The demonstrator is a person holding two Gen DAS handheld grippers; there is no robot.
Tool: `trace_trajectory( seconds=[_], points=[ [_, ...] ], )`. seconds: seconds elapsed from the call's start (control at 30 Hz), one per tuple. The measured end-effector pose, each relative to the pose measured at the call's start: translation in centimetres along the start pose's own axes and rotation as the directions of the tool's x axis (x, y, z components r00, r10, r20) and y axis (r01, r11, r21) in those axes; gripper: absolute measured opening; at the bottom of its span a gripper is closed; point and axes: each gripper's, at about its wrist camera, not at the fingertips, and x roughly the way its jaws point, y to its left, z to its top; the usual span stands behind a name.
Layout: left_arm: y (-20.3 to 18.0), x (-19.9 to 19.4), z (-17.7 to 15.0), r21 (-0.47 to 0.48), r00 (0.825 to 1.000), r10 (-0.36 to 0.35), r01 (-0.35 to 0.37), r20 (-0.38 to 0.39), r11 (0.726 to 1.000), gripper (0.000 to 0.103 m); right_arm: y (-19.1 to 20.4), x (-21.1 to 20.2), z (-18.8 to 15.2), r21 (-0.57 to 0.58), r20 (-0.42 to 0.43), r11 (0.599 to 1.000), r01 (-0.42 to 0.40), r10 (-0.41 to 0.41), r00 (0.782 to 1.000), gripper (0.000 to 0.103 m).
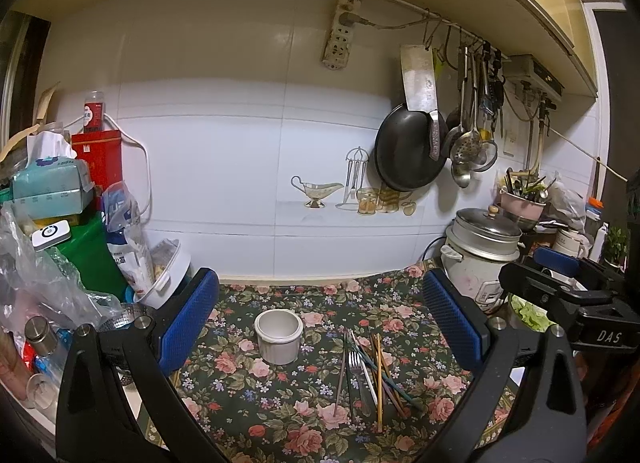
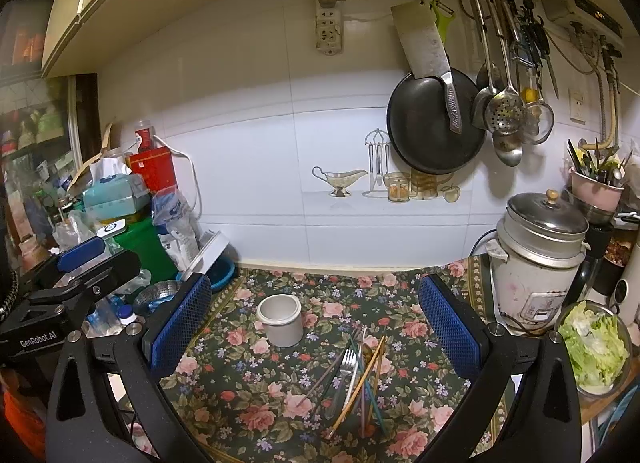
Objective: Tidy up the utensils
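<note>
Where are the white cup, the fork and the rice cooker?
white cup [image 1: 279,337]: left wrist view, on its outer wall.
fork [image 2: 347,363]: right wrist view, just below the tines.
rice cooker [image 2: 534,287]: right wrist view, on its white body.

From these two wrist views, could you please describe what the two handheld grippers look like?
Both are alike: black plastic frames with silver screws and blue textured pads on the fingers. The left gripper body reads GenRobot.AI in the right view; the right gripper reads DAS in the left view.

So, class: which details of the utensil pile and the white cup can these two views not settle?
- Utensil pile: exact chopstick count, both views; sticks overlap.
- White cup: its bottom inside, both views; near wall hides it.
- Fork: its handle, right wrist view; chopsticks cross it.
</note>
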Motion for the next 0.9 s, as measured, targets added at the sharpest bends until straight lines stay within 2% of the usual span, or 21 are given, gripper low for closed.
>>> trace_trajectory(
  seconds=[0.6, 0.9],
  points=[
    [0.3, 0.8, 0.1, -0.010, 1.000, -0.004, 0.003, -0.009, 1.000, 0.102, -0.3, 0.8, 0.3, -0.002, -0.006, 1.000, 0.005, -0.005, 1.000, 0.103],
    [0.6, 3.1, 0.2, -0.025, 0.999, -0.003, 0.002, -0.047, 1.000, 0.102, -1.1, 2.3, -0.1, -0.001, -0.041, 1.000, 0.021, -0.021, 0.999, 0.103]
  ],
)
